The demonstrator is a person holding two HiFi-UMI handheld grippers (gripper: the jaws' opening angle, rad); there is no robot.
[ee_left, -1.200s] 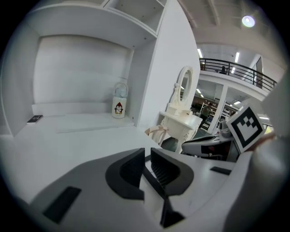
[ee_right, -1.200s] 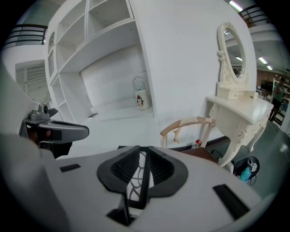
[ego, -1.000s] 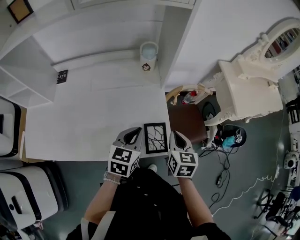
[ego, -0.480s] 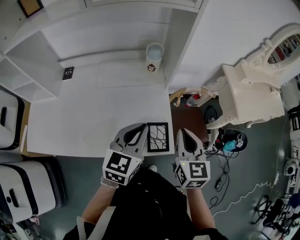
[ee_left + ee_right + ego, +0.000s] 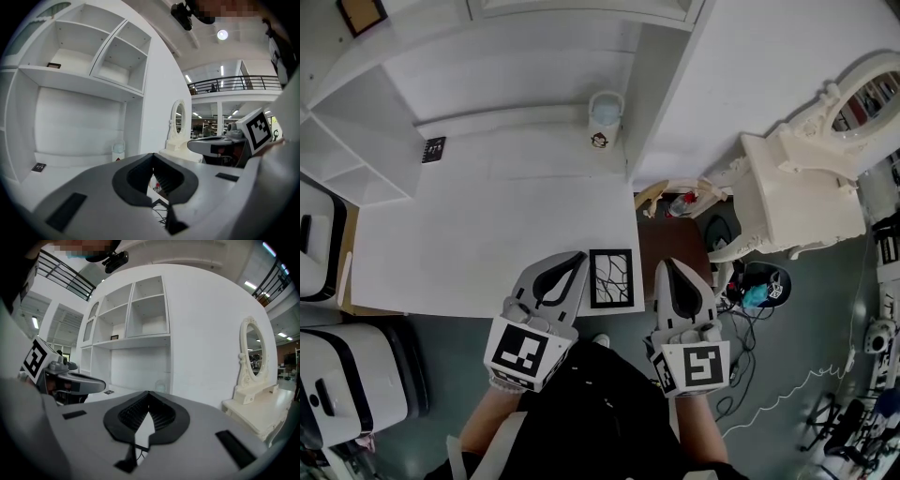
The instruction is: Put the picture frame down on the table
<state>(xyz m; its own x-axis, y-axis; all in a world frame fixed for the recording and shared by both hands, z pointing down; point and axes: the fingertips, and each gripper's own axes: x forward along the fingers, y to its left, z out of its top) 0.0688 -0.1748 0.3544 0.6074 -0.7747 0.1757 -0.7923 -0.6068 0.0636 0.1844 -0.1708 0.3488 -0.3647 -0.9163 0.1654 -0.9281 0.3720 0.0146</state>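
The black picture frame (image 5: 611,278) with a branching line drawing lies flat on the white table (image 5: 469,244), near its front right corner. My left gripper (image 5: 580,254) hovers above the table just left of the frame, jaws shut and empty. My right gripper (image 5: 664,263) hangs just right of the frame, past the table edge, also shut and empty. Neither touches the frame. In the left gripper view the closed jaw tips (image 5: 152,154) point at the back wall, and the frame (image 5: 161,213) shows below them. The right gripper view shows its shut tips (image 5: 149,393) the same way.
A pale jar with a monkey face (image 5: 604,117) stands at the table's back by the cabinet side. A small black card (image 5: 433,149) lies at the back left. Shelves (image 5: 356,150) rise on the left. A white vanity with mirror (image 5: 806,178) and a brown chair (image 5: 675,246) stand to the right.
Both grippers have risen toward the head camera and drawn back a little from the frame. The frame stays flat on the table in the same spot.
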